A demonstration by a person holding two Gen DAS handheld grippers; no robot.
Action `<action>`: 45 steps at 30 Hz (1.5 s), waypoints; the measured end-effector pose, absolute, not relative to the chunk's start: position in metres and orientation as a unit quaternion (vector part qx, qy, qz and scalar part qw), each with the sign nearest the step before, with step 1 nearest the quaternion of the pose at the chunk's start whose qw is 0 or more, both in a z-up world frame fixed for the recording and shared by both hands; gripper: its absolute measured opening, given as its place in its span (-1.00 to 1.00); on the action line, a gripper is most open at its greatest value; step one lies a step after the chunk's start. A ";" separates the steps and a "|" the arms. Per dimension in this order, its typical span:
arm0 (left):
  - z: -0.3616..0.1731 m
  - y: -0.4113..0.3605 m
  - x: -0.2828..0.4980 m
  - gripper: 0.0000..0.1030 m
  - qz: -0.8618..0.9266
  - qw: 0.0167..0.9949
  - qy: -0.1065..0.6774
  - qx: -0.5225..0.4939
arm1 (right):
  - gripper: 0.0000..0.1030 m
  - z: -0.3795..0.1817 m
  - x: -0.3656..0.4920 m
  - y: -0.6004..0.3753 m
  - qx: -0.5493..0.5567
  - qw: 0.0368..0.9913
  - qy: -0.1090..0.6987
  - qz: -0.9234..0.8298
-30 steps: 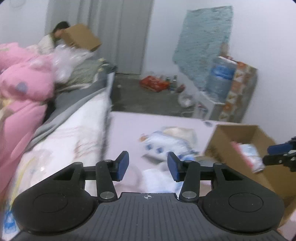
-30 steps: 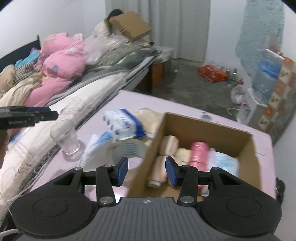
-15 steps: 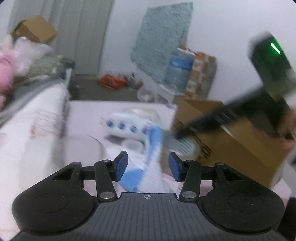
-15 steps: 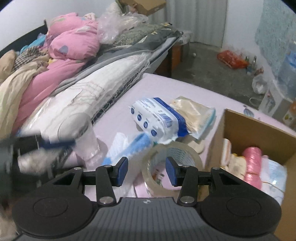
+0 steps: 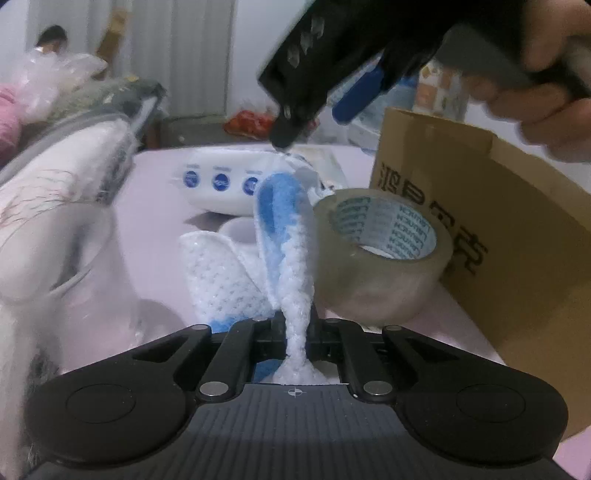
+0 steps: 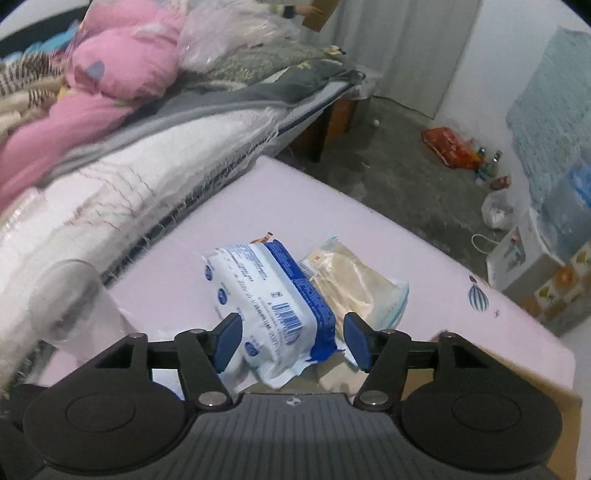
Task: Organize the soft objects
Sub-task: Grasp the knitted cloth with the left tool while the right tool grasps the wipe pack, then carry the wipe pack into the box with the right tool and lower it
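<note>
Roll of clear packing tape (image 5: pixel 384 254) standing on edge on the pink worktop (image 6: pixel 295 206), just beside the cardboard wall to its right. Clear drinking glass (image 6: pixel 70 295) at the worktop's left edge, blurred in both views. Bed (image 6: pixel 155 155) along the worktop's left side, with white quilted cover, grey blanket (image 6: pixel 258 92) and a heap of pink bedding (image 6: pixel 122 62). Crumpled clear plastic (image 6: pixel 221 33) behind the heap. Grey floor beyond, bearing an orange-red packet (image 6: pixel 448 146), small bottles (image 6: pixel 487 162) and a white plastic bag (image 6: pixel 498 212). Pale blue textured cloth (image 6: pixel 550 122) on the right wall. Seated person (image 5: pixel 50 38), far left background
</note>
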State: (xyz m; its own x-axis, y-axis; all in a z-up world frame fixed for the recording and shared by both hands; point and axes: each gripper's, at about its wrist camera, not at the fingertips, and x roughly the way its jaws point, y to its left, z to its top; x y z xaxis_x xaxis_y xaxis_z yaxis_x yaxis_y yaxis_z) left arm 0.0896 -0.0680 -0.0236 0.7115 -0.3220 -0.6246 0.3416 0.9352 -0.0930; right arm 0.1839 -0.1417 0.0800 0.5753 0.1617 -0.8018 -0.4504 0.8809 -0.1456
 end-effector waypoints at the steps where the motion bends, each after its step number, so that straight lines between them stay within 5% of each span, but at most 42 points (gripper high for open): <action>1: -0.023 -0.065 0.085 -0.90 -0.175 0.926 0.333 0.017 | -0.15 0.076 0.188 -0.139 -0.176 0.869 0.427 0.179; 9: -0.024 -0.039 0.070 -0.89 -0.206 0.921 0.331 -0.023 | -0.13 0.043 0.220 -0.110 -0.218 0.837 0.437 0.247; 16: -0.025 -0.039 0.067 -0.89 -0.212 0.919 0.331 -0.032 | 0.15 0.022 0.239 -0.089 -0.260 0.818 0.460 0.230; 23: -0.025 -0.037 0.072 -0.88 -0.213 0.918 0.332 -0.037 | -0.11 0.027 0.232 -0.102 -0.182 0.842 0.478 0.171; 45: 0.016 -0.025 0.056 -0.89 -0.206 0.935 0.282 -0.057 | -0.12 0.163 0.121 -0.258 0.007 0.889 0.416 0.193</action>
